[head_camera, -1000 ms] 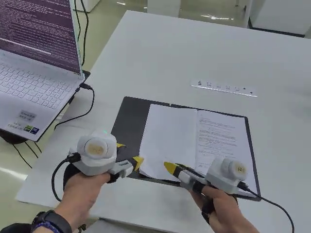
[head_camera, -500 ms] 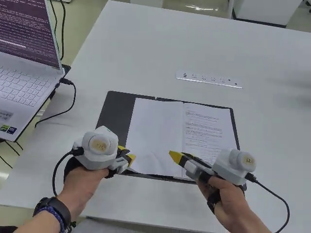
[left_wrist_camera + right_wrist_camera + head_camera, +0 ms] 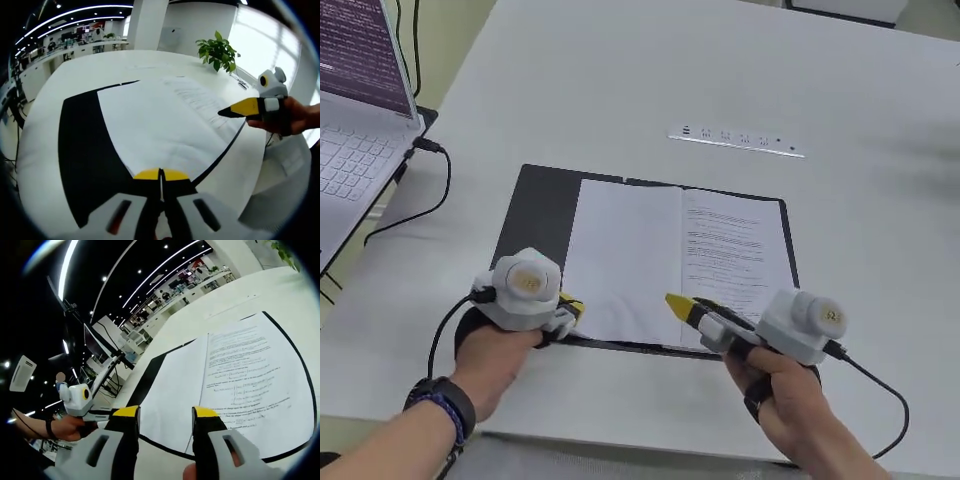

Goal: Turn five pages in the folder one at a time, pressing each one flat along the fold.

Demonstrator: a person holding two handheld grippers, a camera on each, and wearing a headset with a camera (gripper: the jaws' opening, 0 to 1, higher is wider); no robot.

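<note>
Right gripper closing in on the fold, left gripper waiting at the turned page's corner.

The right gripper (image 3: 677, 303) is holding its jaws moderately apart with nothing between them. Over the last second its yellow tip has been sliding across the folder (image 3: 535, 215) to the near end of the fold (image 3: 682, 250), so the pressing stroke looks about to begin rather than another turn. The left gripper (image 3: 160, 174) is keeping its jaws pressed together at the near left corner of the blank page (image 3: 620, 250); I cannot tell whether any paper is pinched. Both hands are sitting low at the folder's near edge, with the right hand (image 3: 785, 400) angling in toward the fold and the left hand (image 3: 490, 350) pointing across the folder. The folder is lying open, with the printed page (image 3: 735, 260) flat to the right of the fold.
</note>
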